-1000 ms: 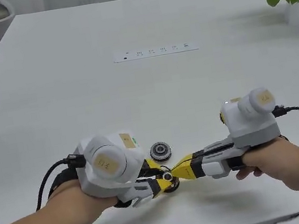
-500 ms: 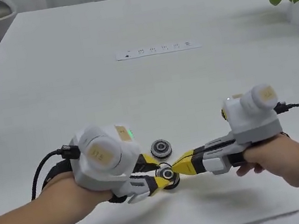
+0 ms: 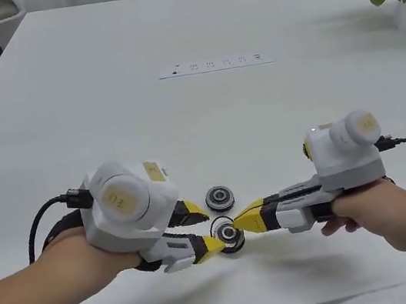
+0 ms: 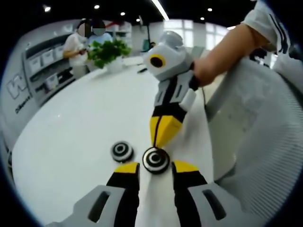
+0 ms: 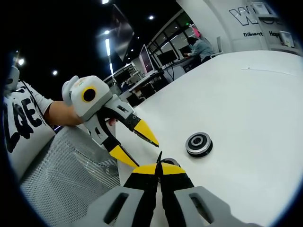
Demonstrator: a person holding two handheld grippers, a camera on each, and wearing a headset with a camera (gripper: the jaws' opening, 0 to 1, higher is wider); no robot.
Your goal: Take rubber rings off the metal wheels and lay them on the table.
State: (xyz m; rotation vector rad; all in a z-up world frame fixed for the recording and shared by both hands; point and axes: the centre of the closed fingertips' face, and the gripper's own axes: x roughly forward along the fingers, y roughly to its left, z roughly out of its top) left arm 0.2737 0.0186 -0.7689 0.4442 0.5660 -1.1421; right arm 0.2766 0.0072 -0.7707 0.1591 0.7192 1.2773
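While the left gripper (image 3: 207, 229) is holding its jaws wide apart, gripping nothing, the nearer wheel (image 3: 227, 235) is lying on the table (image 3: 183, 124) just off its tips. The left gripper view is showing that wheel's whole face, with the right gripper (image 4: 161, 137), jaws pressed together, meeting it at 12 o'clock. The right gripper's own view is hiding most of it. A second wheel (image 4: 122, 151) is lying at 10 o'clock.

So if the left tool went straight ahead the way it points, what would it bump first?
Most likely the near wheel, just ahead between the open jaws of the left tool. The right tool sits right behind it, though depth is hard to judge.
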